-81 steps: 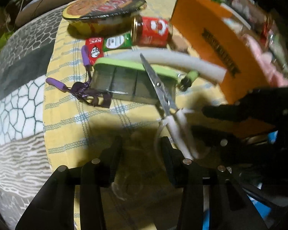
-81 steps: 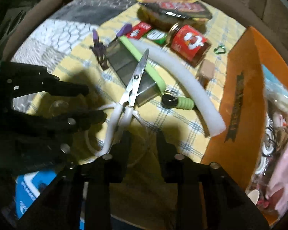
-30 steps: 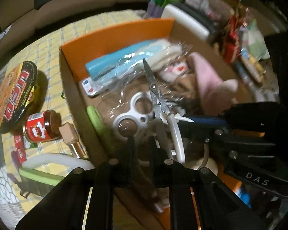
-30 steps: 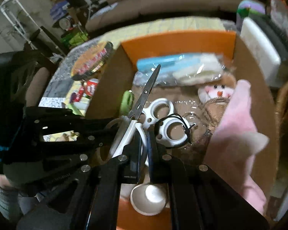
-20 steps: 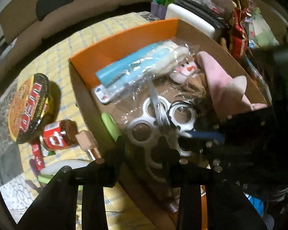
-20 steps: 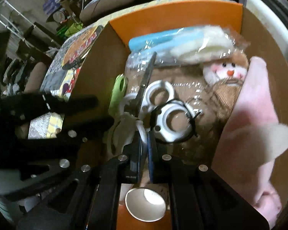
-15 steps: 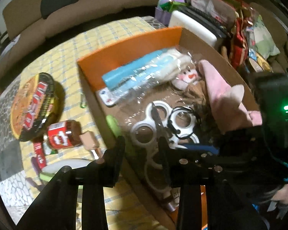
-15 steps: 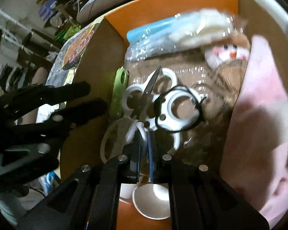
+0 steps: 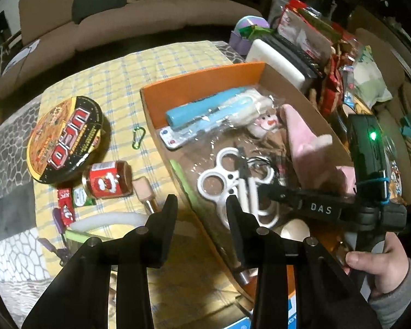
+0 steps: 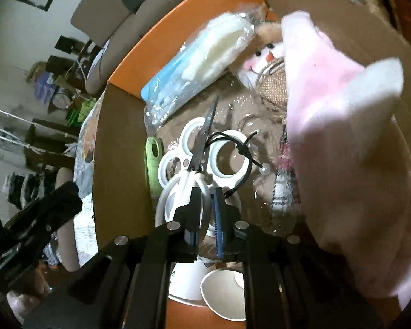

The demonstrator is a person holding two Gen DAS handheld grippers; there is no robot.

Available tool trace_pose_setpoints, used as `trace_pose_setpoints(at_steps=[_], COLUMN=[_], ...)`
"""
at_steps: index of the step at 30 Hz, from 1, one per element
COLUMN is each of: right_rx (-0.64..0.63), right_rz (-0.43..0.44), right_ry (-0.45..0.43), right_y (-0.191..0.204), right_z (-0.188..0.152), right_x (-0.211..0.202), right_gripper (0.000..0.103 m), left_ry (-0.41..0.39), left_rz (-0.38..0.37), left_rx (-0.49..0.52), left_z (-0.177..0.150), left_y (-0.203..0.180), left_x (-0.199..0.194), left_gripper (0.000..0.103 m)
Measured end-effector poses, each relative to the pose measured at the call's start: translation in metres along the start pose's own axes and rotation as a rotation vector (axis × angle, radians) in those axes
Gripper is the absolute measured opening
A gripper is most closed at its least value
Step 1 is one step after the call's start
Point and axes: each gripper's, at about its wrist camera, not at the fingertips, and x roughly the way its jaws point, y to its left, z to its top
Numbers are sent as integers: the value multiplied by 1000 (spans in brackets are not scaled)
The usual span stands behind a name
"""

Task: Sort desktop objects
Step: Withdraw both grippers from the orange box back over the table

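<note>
Since half a second ago my left tongs have drawn back higher above the box, fingers wide apart and holding nothing, while my right tongs stay pinched together on the white handle of the scissors, which now lie down inside the box across the white ring piece. Only the left view shows the desk beside the box with the noodle bowl and red can; only the right view shows the paper cup beneath my tongs.
</note>
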Motion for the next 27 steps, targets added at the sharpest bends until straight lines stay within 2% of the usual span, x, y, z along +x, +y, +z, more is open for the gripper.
trace_pose_setpoints(at_steps=[1, 6, 9, 13, 17, 19, 23, 26, 27], right_rx=[-17, -128, -206, -213, -221, -228, -226, -226, -240], right_rz=[-13, -94, -127, -111, -105, -129, -189, -202, -211], right_ry=[1, -30, 49, 127, 117, 110, 57, 30, 25], right_y=[5, 33, 42, 40, 60, 63, 44, 36, 36], right_z=[0, 4, -2, -19, -21, -19, -17, -18, -18], right_x=[-1, -32, -36, -17, -4, -4, -36, -54, -57], right_gripper=[24, 25, 25, 25, 24, 24, 25, 26, 29], left_ry=[-1, -14, -13, -6, 8, 6, -13, -22, -24], left_rz=[-7, -24, -31, -35, -26, -24, -43, -60, -60], left_rx=[4, -11, -25, -39, -35, -37, -64, -97, -106], left_z=[-2, -12, -21, -30, -37, -38, -37, -38, -39], left_y=[-2, -5, -4, -4, -4, -3, -2, -1, -1], left_x=[-1, -8, -13, -17, -18, -21, -28, -31, -33], left_gripper=[38, 43, 43, 43, 43, 43, 58, 60, 67])
